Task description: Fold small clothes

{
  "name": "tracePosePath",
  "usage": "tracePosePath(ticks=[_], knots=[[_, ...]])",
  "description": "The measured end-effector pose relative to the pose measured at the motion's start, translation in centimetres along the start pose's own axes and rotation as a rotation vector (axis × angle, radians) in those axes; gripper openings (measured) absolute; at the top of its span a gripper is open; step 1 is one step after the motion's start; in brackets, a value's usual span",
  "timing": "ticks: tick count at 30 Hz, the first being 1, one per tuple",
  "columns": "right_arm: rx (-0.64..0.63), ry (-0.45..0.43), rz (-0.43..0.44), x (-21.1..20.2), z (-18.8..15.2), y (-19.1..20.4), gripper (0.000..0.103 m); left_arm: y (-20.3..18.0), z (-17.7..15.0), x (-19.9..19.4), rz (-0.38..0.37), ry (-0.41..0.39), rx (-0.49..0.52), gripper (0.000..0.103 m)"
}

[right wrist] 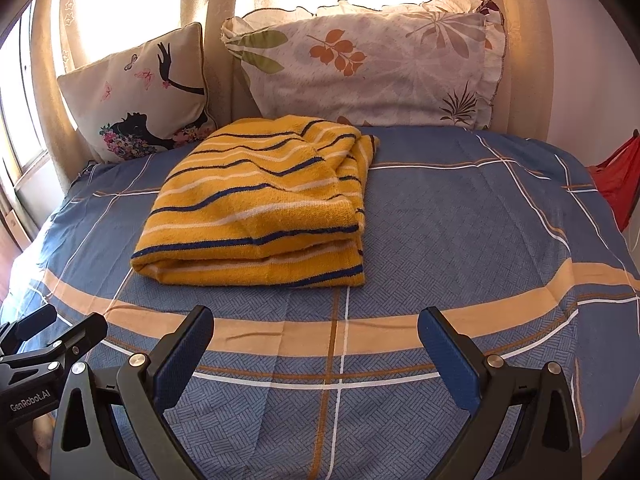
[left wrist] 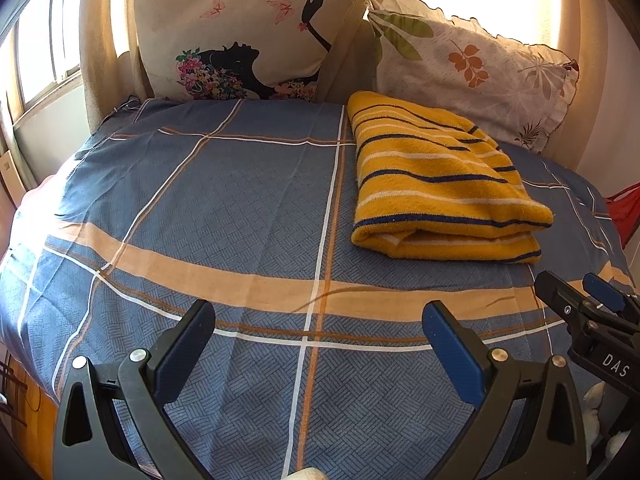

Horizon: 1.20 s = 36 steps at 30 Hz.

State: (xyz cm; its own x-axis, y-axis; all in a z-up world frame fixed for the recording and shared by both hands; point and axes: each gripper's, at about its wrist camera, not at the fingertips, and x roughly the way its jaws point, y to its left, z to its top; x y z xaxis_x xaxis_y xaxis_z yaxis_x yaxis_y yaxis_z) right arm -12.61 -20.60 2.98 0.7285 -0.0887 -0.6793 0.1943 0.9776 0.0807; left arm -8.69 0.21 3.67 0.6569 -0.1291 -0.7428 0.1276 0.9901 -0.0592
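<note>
A yellow garment with blue and white stripes [left wrist: 440, 176] lies folded in a thick stack on the blue checked bedsheet [left wrist: 224, 208], toward the far right. It also shows in the right wrist view [right wrist: 260, 204], left of centre. My left gripper [left wrist: 320, 312] is open and empty, above the sheet near the front edge, well short of the garment. My right gripper [right wrist: 316, 316] is open and empty, just in front of the garment. The right gripper also shows in the left wrist view [left wrist: 576, 292], and the left gripper in the right wrist view [right wrist: 60, 324].
Two pillows lean at the head of the bed: a cushion with a woman's silhouette [left wrist: 244, 36] and a leaf-print pillow [left wrist: 468, 64]. Curtains and a bright window stand behind. A red object [right wrist: 616, 180] is past the bed's right edge.
</note>
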Motion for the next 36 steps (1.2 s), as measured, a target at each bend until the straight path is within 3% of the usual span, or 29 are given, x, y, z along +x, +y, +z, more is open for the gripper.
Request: tracePosePath(ticks=[36], knots=[[-0.009,0.016,0.008,0.23,-0.33,0.53,0.103,0.02,-0.48,0.78,-0.007,0.026,-0.003,0.103]])
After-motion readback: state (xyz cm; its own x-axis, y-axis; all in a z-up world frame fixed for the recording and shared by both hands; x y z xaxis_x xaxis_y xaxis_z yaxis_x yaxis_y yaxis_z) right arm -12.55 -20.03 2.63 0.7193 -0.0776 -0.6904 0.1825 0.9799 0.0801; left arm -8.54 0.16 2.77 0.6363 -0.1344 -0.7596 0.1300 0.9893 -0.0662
